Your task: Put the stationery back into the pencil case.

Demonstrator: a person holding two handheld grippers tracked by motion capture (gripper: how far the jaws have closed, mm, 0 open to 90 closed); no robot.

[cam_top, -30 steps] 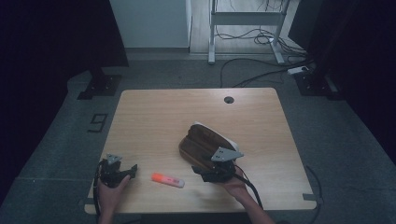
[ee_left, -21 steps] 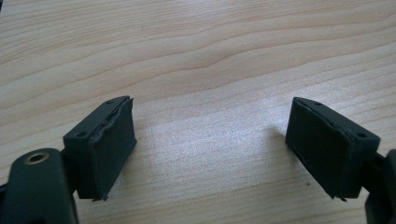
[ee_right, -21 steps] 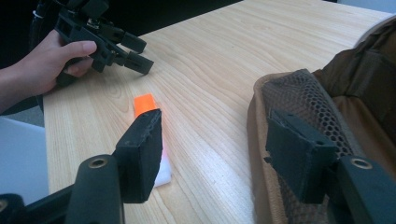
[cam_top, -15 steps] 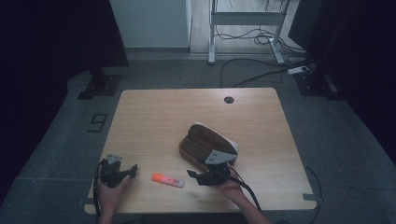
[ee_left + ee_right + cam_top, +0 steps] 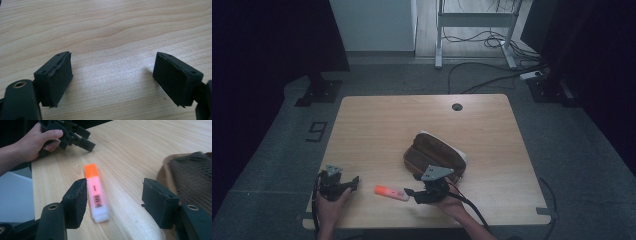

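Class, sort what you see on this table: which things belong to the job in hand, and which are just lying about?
In the job:
- orange highlighter, lying between the open jaws of the right gripper
- right gripper

Lying about:
- brown mesh pouch, beside the right gripper
- left gripper, open over bare table

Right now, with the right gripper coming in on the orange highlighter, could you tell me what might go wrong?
1. The highlighter lies hard against one pad of the right gripper, well off the middle of the open jaws. Closing here may push or spin it instead of clamping it.
2. The brown mesh pencil case lies right beside the other jaw, which may catch its edge and drag it.
3. The highlighter lies flat on the table; coming down too low could jam the pads on the wood.
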